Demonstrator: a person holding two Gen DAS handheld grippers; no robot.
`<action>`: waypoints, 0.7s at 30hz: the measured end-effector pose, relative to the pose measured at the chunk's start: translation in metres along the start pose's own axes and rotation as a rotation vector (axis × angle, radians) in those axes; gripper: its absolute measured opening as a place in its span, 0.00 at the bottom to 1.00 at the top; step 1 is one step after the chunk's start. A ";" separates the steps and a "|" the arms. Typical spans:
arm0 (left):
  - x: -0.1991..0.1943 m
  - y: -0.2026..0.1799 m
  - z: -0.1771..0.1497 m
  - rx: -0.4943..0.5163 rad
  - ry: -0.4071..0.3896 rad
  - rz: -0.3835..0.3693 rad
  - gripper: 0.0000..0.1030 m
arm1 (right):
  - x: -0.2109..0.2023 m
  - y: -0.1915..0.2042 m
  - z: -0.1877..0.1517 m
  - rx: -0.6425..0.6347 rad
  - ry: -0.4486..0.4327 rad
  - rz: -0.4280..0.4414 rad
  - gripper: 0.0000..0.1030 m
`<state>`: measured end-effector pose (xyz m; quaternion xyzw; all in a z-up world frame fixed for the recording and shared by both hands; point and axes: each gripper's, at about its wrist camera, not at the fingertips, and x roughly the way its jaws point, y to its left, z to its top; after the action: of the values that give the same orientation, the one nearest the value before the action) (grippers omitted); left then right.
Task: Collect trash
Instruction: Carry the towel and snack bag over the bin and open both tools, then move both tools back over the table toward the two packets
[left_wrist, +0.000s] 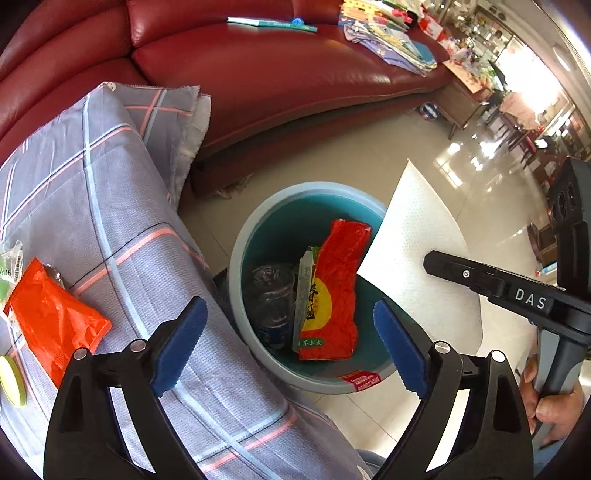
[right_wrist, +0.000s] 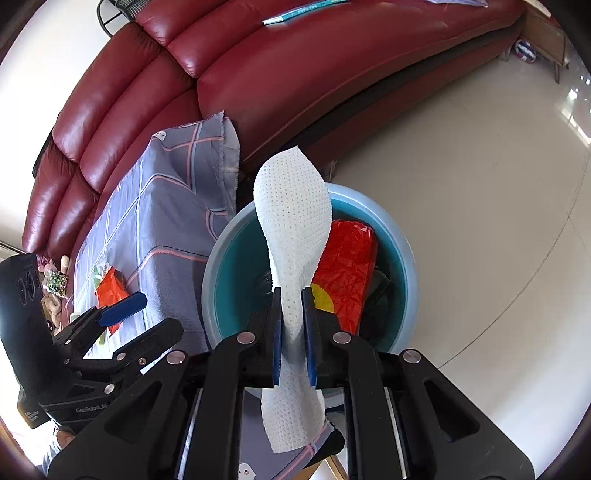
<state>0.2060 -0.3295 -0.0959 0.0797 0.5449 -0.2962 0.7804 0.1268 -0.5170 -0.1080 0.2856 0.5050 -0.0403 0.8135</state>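
My left tongs (left_wrist: 291, 325): spread wide, empty, above bin (left_wrist: 236, 258). My right tongs (right_wrist: 293, 328): clamped on white paper towel (right_wrist: 295, 221) over bin.

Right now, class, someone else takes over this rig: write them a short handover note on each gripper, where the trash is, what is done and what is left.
Left gripper: open, empty, above the bin.
Right gripper: shut on a white paper towel, held over the bin.
In the bin: red wrapper, a smaller packet beside it, plastic bottle.
On the cloth-covered table: orange packet, plus a greenish wrapper and a yellow-green item at the left edge.
Done: three items binned.
Left: release the towel into the bin, then collect the table items.
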 end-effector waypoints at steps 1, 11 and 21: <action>-0.003 0.003 -0.001 -0.007 0.001 -0.003 0.91 | 0.001 0.002 0.000 -0.003 0.002 -0.003 0.12; -0.020 0.022 -0.015 -0.048 0.002 -0.032 0.94 | 0.013 0.023 -0.005 -0.037 0.021 -0.023 0.52; -0.036 0.046 -0.032 -0.084 -0.002 -0.045 0.95 | 0.014 0.030 -0.012 0.016 0.045 -0.074 0.84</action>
<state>0.1971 -0.2642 -0.0853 0.0343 0.5576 -0.2904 0.7769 0.1348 -0.4827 -0.1109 0.2742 0.5330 -0.0682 0.7975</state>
